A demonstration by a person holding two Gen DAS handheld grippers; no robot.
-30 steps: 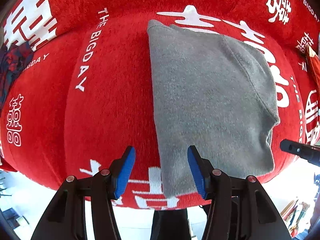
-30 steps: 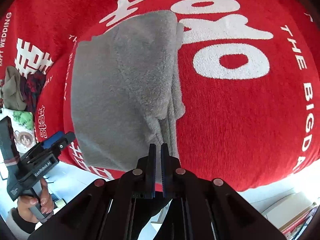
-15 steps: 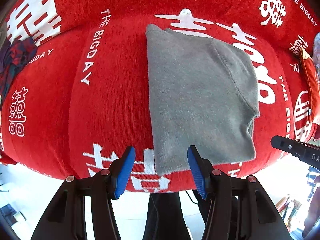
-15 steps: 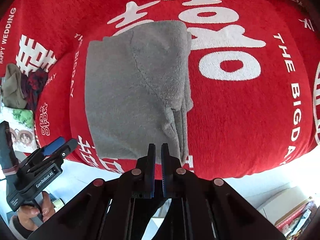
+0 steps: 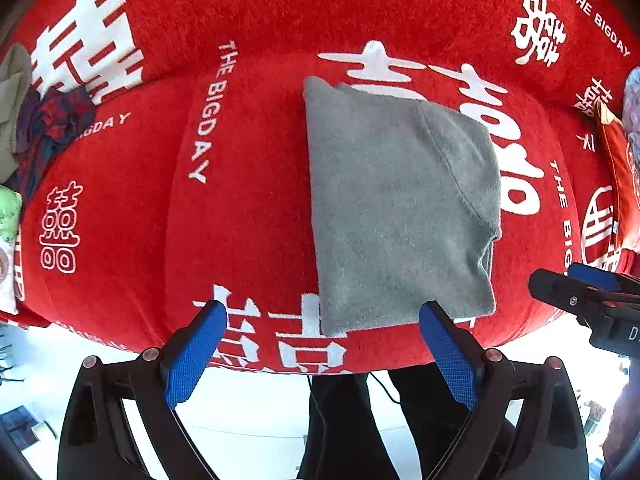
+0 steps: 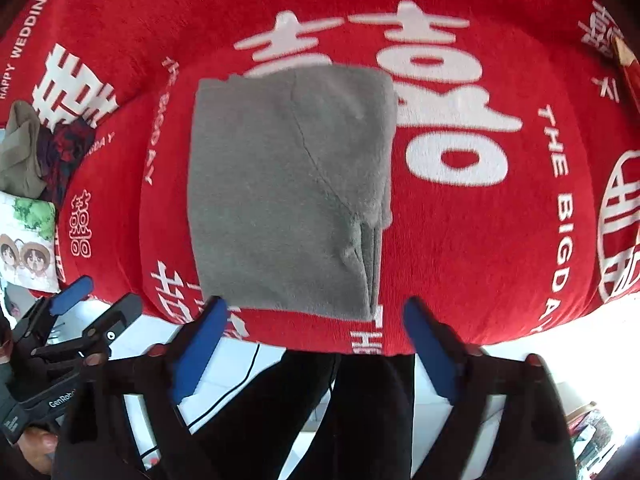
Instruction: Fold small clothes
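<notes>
A grey fleece garment [image 5: 396,208] lies folded into a neat rectangle on the red printed blanket [image 5: 240,200]; it also shows in the right wrist view [image 6: 288,192]. My left gripper [image 5: 322,316] is open and empty, hovering over the blanket's near edge just short of the garment's near hem. My right gripper [image 6: 312,312] is open and empty, held back from the garment's near hem. The right gripper shows at the right edge of the left wrist view [image 5: 576,292]. The left gripper shows at the lower left of the right wrist view [image 6: 88,312].
A pile of other clothes, dark patterned and olive [image 5: 36,128], lies at the blanket's left end, also seen in the right wrist view [image 6: 44,148]. A printed cartoon cushion [image 6: 24,248] lies beside it. The person's dark trousers [image 6: 360,400] stand below the blanket's near edge.
My right gripper has opened from shut and drawn back from the garment. My left gripper has opened wider and also pulled back. The garment stays folded on the blanket.
</notes>
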